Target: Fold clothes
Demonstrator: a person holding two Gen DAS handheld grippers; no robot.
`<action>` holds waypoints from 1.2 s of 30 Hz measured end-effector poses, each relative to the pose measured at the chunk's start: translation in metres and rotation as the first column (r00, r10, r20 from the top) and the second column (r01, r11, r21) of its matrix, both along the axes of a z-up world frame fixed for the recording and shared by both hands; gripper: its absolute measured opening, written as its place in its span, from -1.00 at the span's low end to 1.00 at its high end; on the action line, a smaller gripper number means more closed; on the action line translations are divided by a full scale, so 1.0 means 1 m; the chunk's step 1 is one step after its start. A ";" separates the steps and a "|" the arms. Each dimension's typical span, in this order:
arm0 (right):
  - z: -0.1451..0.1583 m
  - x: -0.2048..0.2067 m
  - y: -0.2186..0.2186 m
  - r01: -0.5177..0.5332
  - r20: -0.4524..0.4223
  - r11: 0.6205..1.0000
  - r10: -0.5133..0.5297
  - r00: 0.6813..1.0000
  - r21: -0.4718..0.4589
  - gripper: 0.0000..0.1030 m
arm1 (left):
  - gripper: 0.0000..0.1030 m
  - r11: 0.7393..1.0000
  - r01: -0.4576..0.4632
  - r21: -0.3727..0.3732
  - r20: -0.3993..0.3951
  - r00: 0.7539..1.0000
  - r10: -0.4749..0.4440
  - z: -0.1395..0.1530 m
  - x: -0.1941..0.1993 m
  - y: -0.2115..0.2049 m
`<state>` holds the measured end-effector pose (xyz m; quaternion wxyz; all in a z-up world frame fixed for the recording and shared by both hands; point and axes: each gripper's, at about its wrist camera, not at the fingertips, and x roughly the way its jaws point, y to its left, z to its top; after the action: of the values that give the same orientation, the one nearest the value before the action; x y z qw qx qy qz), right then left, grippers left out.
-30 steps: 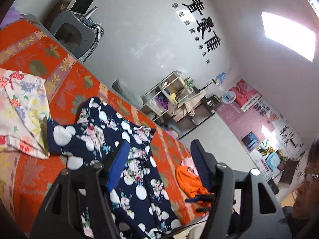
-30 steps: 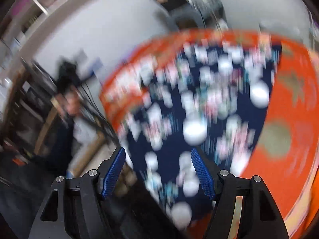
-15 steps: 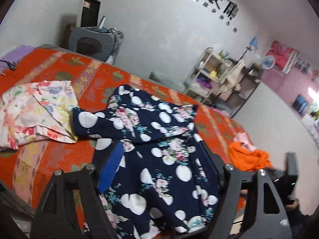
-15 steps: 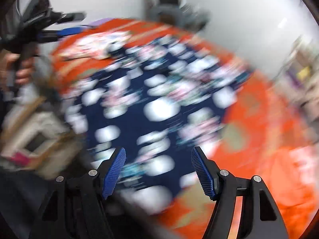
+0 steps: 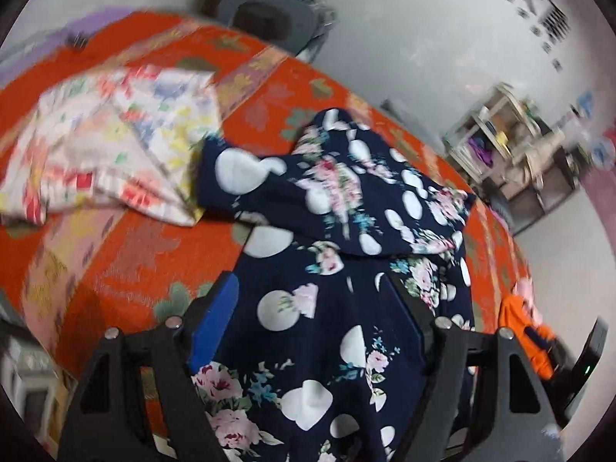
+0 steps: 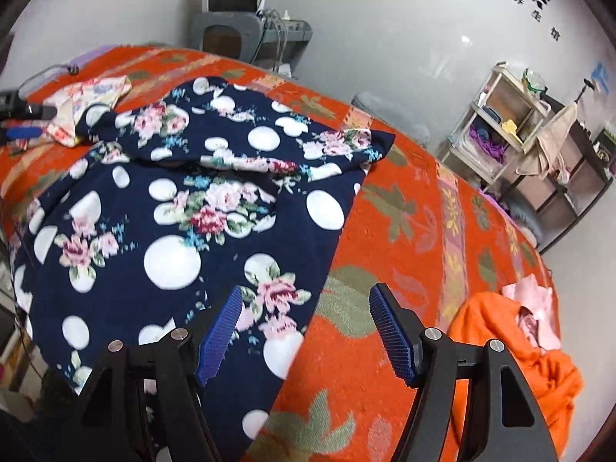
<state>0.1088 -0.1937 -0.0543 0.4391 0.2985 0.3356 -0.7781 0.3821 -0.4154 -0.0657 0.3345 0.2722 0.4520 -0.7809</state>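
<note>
Three lots of clothing lie on one bed covered by an orange-red leaf-patterned blanket (image 6: 408,231): one navy garment (image 6: 161,231) with white dots and pink flowers spread across the near-left part, one pale floral garment (image 5: 104,146) folded at the far left, and one orange garment (image 6: 512,350) bunched at the near right with a pink piece on top of it. The navy garment has its far part folded back over itself, and its near edge hangs off the near-left side of the bed. Its right edge runs diagonally from the far fold down to the near side, and to the right of that edge a broad strip of bare blanket reaches as far as the orange heap. The pale garment touches the navy one at the far-left corner. The left gripper (image 5: 312,331) has its jaws spread wide, nothing clamped between them, poised over the near part of the navy cloth; whether the fingers touch the cloth cannot be told. The right gripper (image 6: 308,335) is likewise spread wide and holds nothing, its left finger (image 6: 219,335) over the navy garment's right edge and its right finger over bare blanket. Beyond the bed stand one grey cart (image 6: 246,34) against the far wall and one open shelf unit (image 6: 504,123) at the far right.
</note>
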 end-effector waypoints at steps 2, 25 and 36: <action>-0.007 -0.004 -0.005 -0.003 0.035 1.000 0.003 0.999 -0.021 0.36 | 0.47 0.990 -0.063 0.123 -0.053 0.996 0.069 -0.016 0.008 -0.015; -0.053 -0.035 -0.037 0.006 0.240 1.000 -0.011 0.971 0.025 0.36 | -0.94 0.889 -0.366 0.274 -0.470 0.756 0.456 -0.026 0.019 -0.080; -0.055 -0.040 -0.040 0.020 0.266 0.999 -0.026 0.963 0.026 0.37 | -0.95 0.973 -0.116 -0.200 -0.410 0.912 0.024 0.062 -0.090 -0.049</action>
<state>0.0689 -0.2337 -0.1090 0.4678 0.4094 0.2789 -0.7319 0.2924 -0.4647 -0.0036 0.2897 0.0495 0.4318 -0.8528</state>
